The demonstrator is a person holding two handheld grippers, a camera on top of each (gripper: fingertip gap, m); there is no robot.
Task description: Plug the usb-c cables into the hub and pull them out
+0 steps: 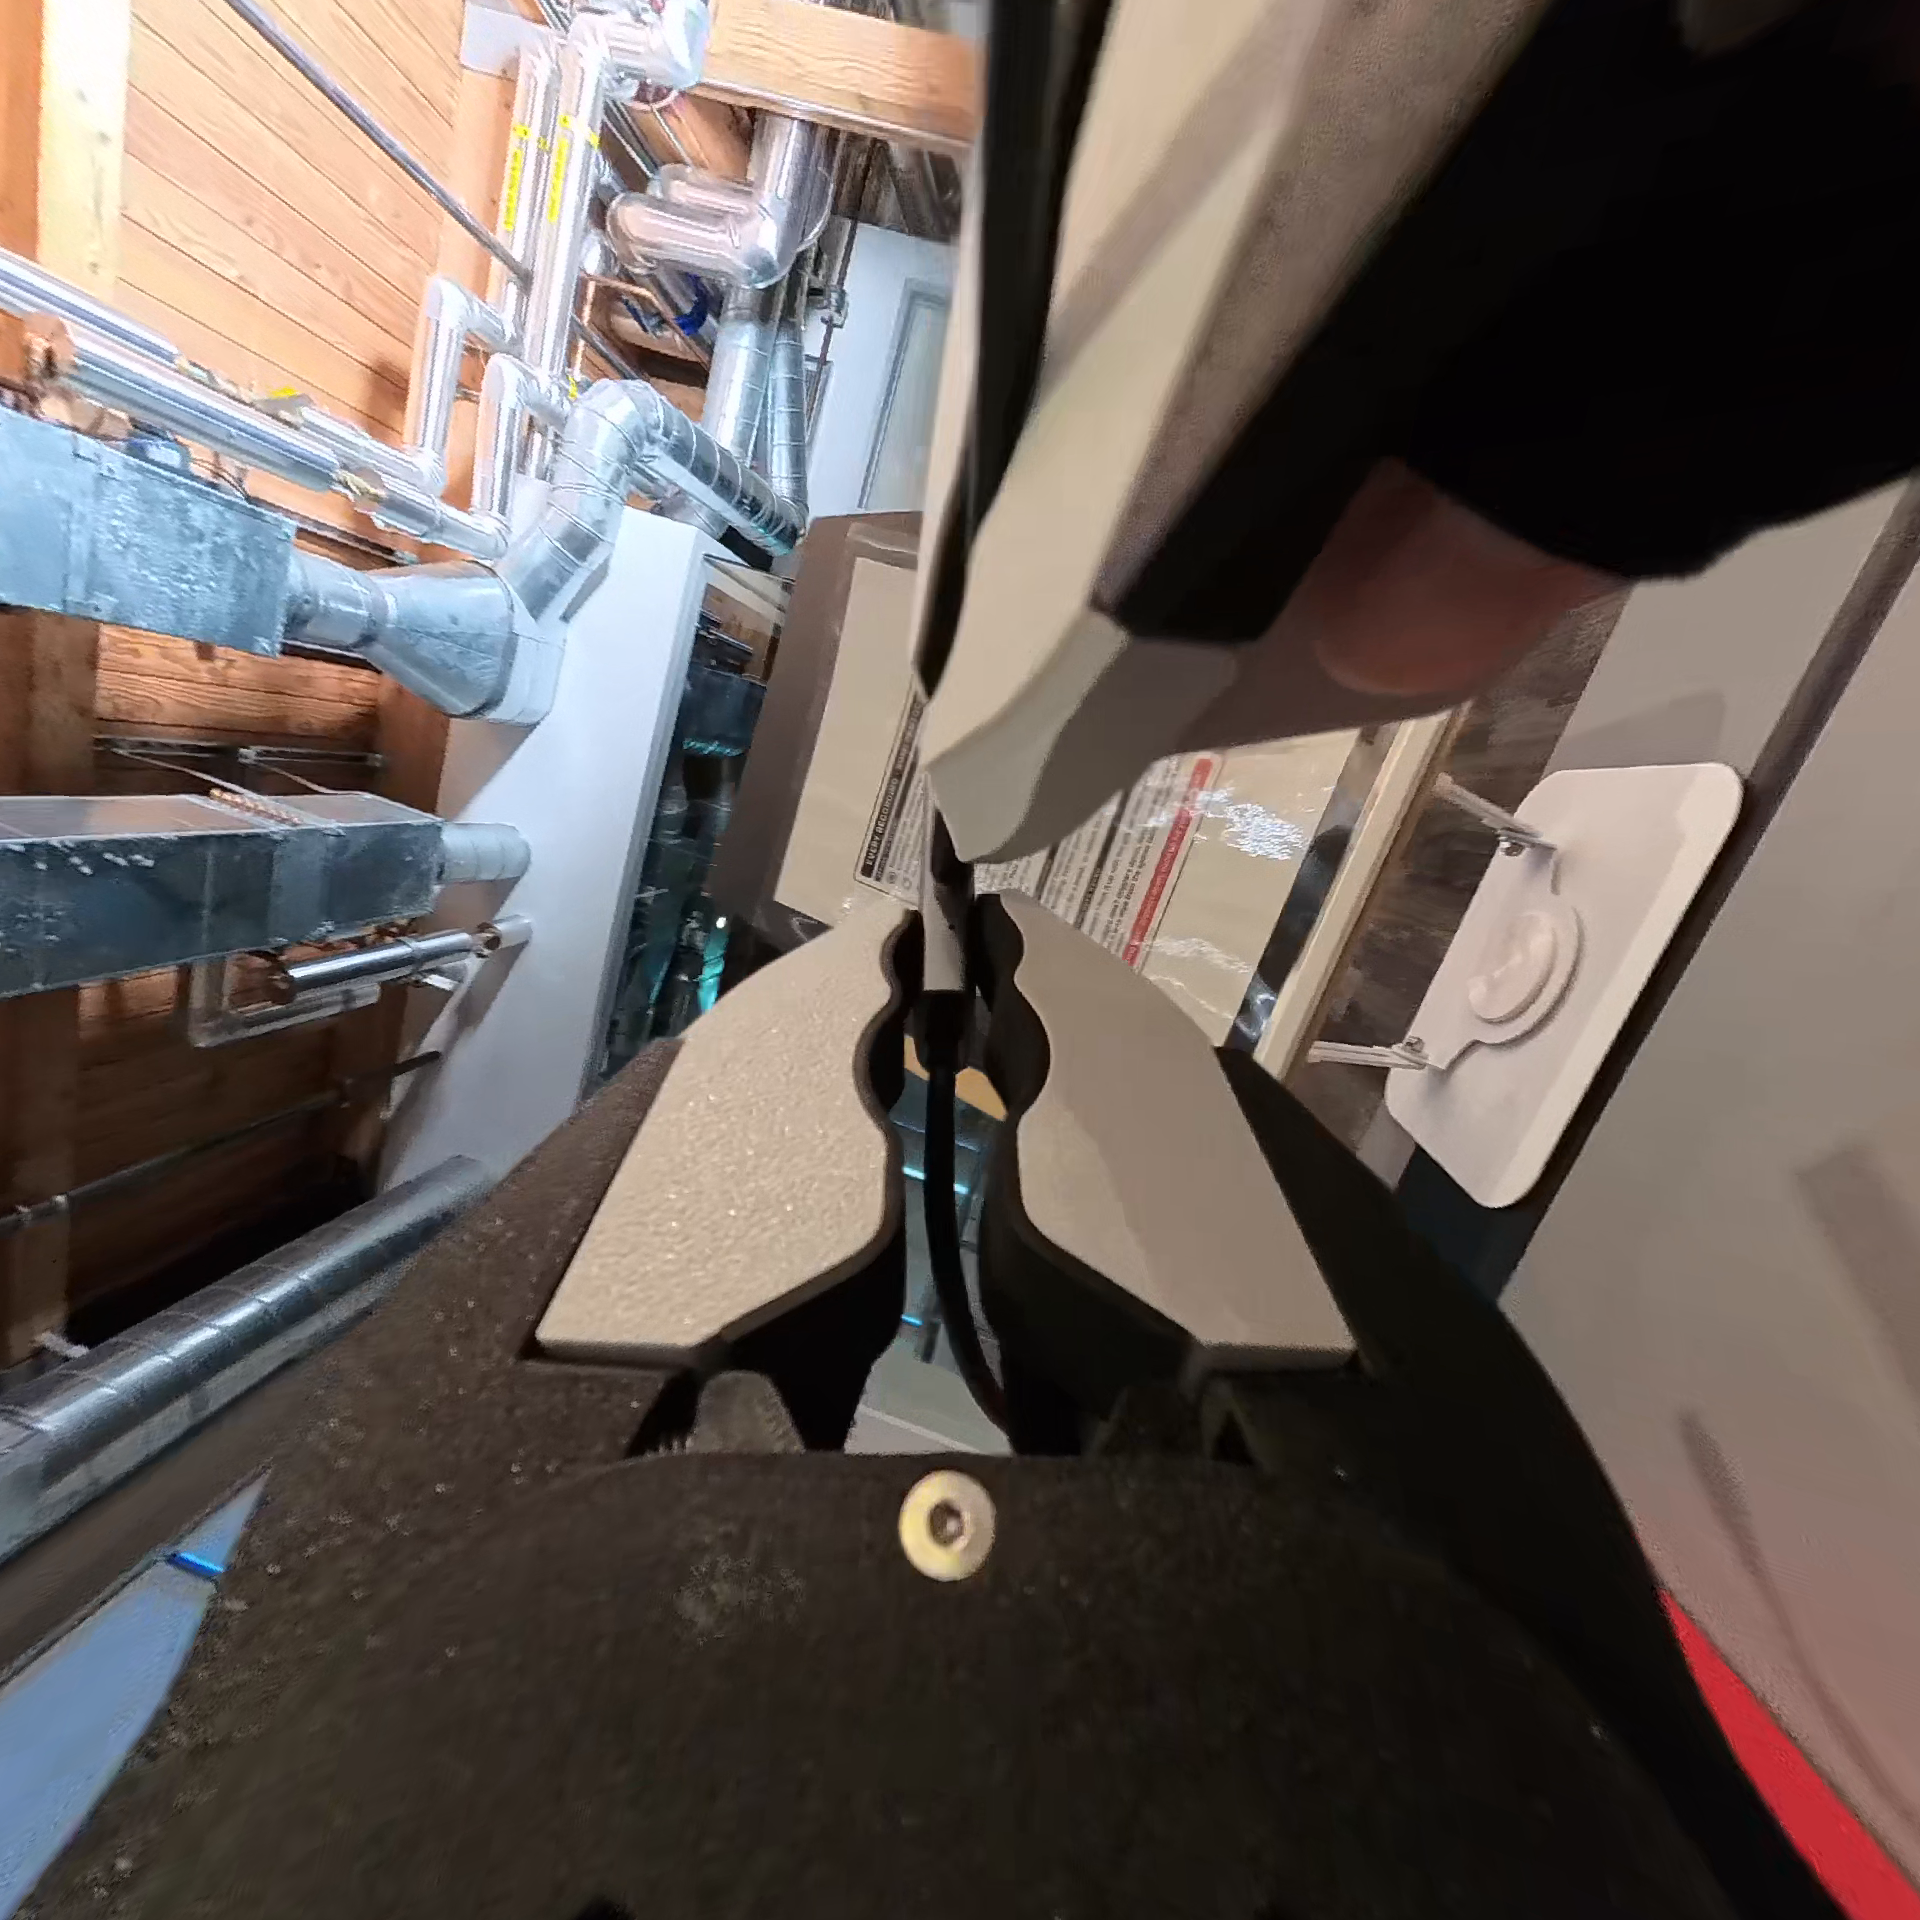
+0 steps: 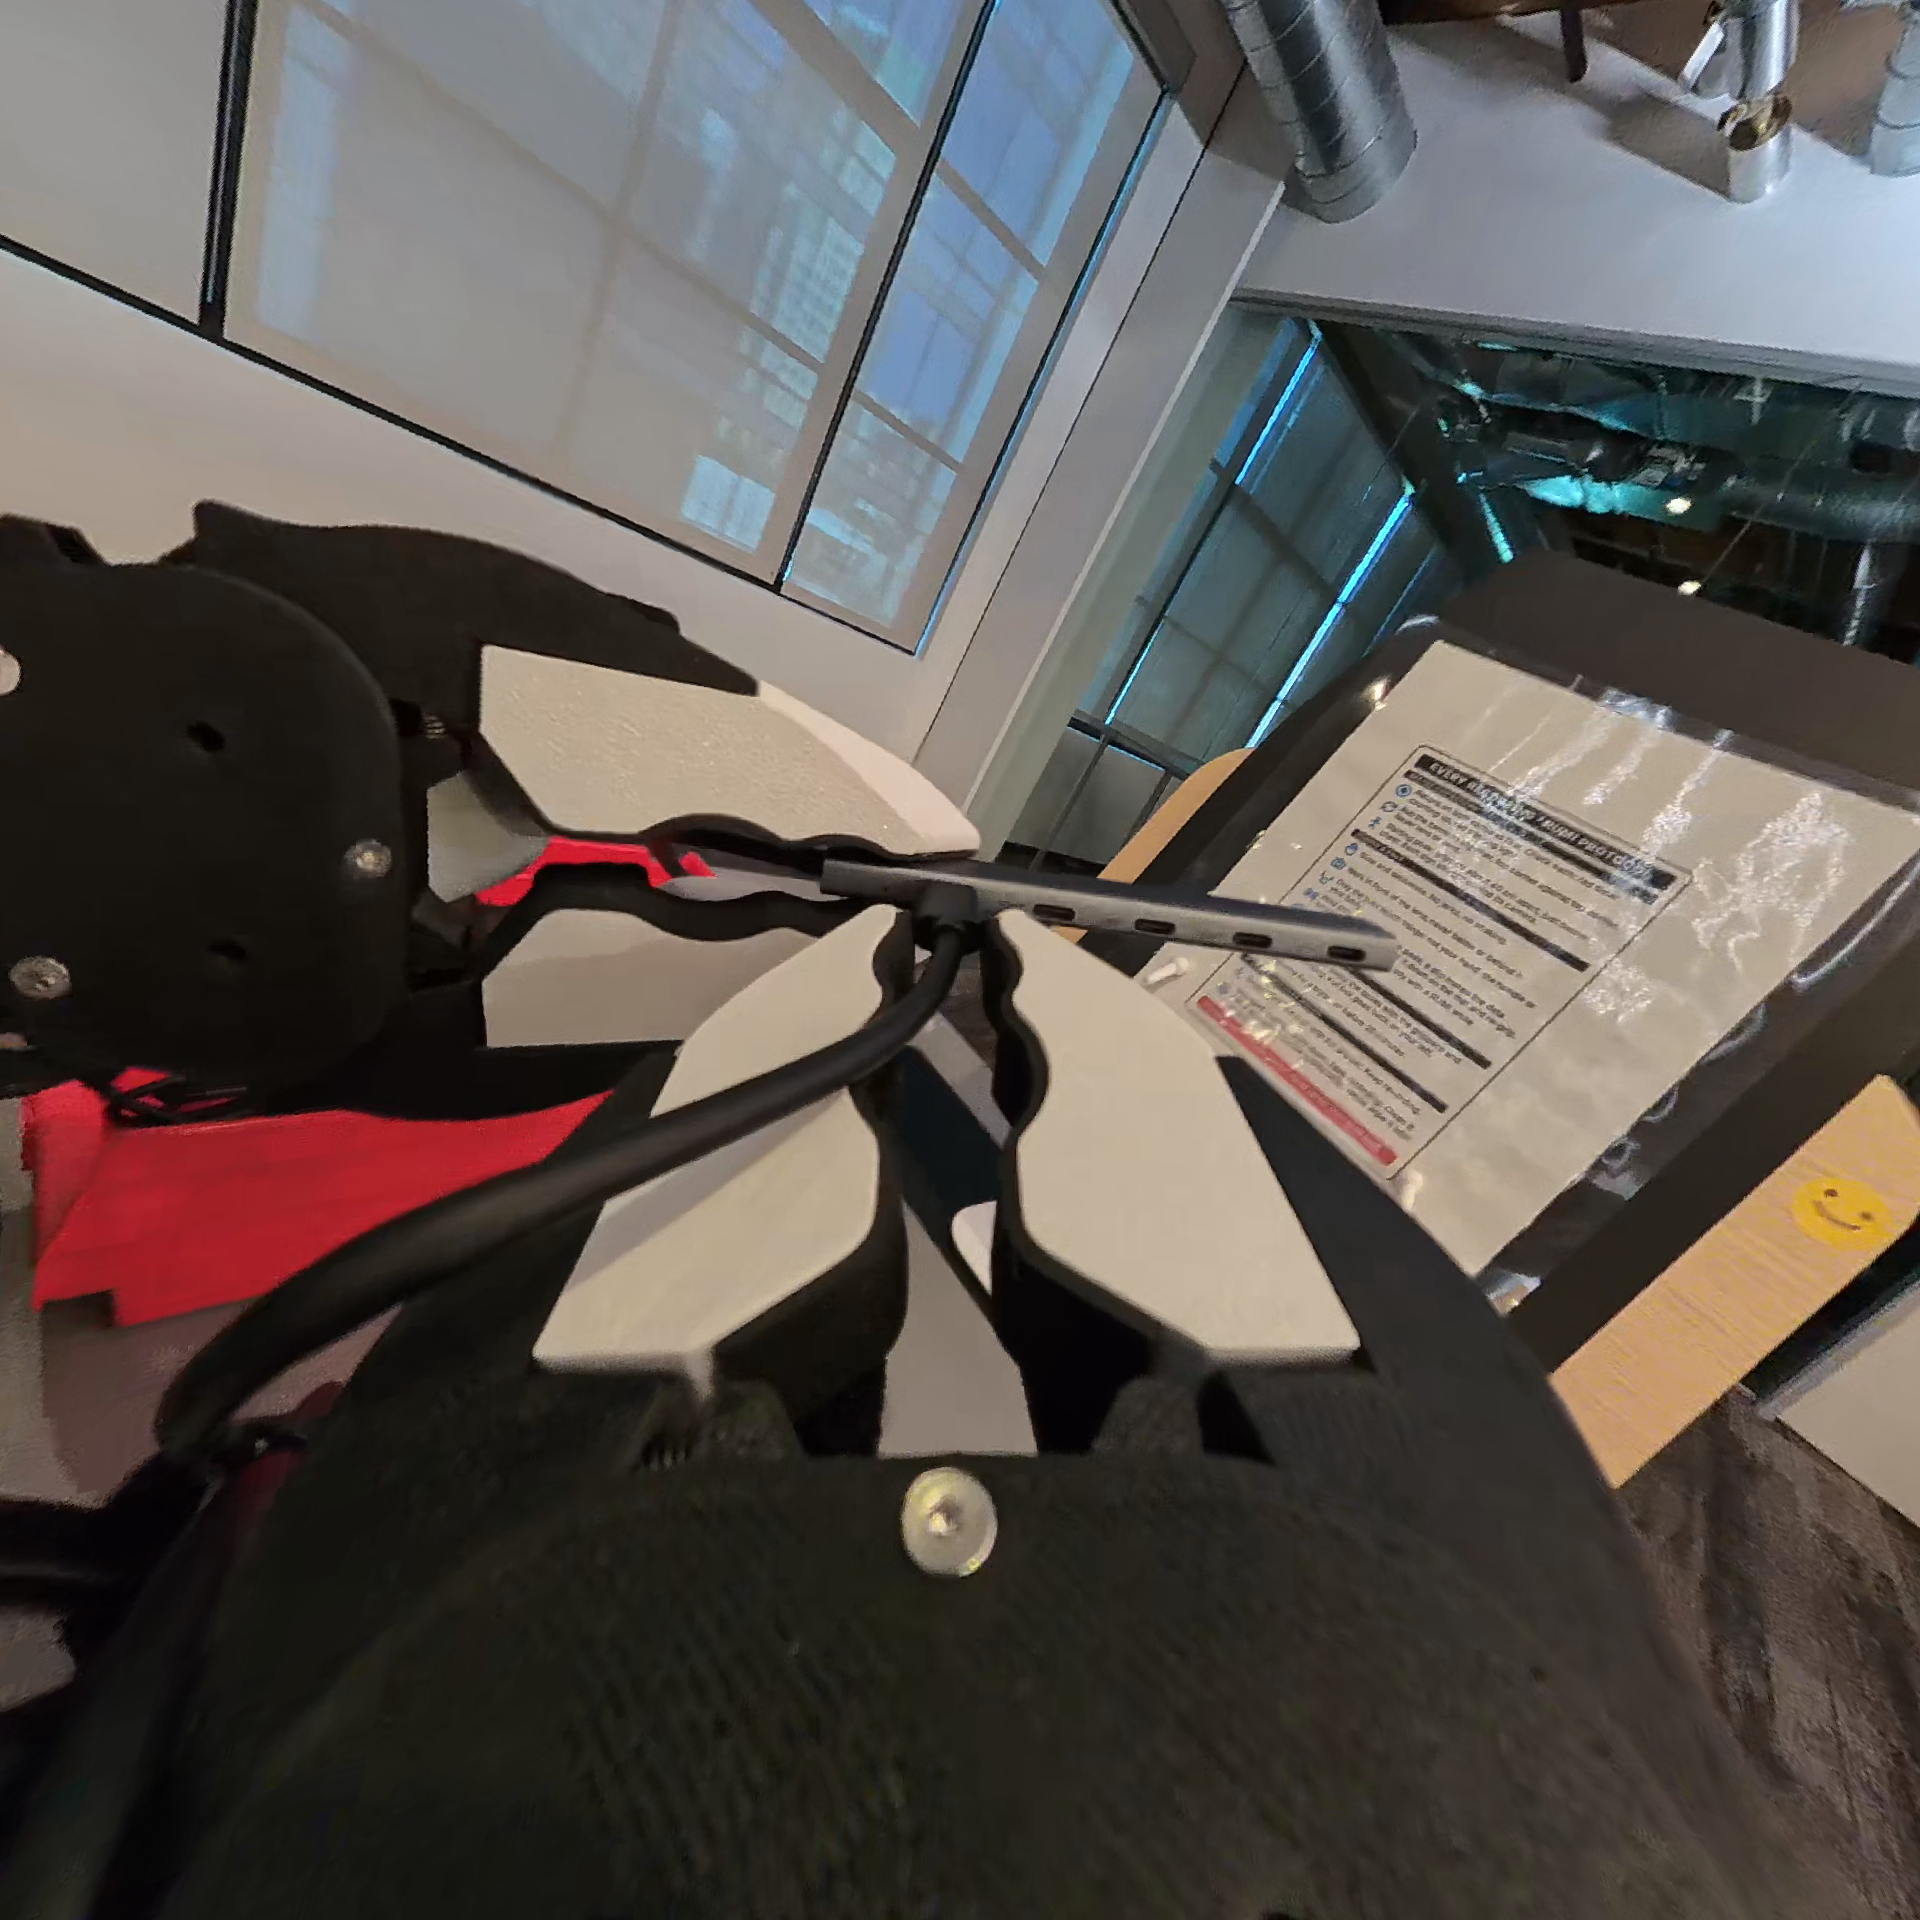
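A slim grey USB-C hub [image 2: 1195, 920] is held in the air, with several empty ports along its side. My left gripper [image 1: 943, 940] is shut on one end of it; the hub [image 1: 940, 935] shows edge-on there, and its own black lead [image 1: 948, 1226] runs back between the fingers. In the right wrist view, the left gripper [image 2: 810, 873] reaches in from the left. My right gripper [image 2: 948, 935] is shut on a black USB-C plug [image 2: 940, 914] seated in the port nearest the left gripper. Its cable [image 2: 582, 1164] loops off left. A right-gripper finger [image 1: 1091, 468] fills the top of the left wrist view.
A laminated sheet [image 2: 1507, 935] leans on a black stand behind the hub. A wooden panel with a yellow sticker [image 2: 1839, 1210] stands at the right. Red cloth [image 2: 260, 1195] lies at the left. A person's fingertip [image 1: 1434, 603] shows by the right gripper. A white wall plate [image 1: 1558, 987] is at the right. Only a small space, under 4 cm, lies between the two pairs of fingers.
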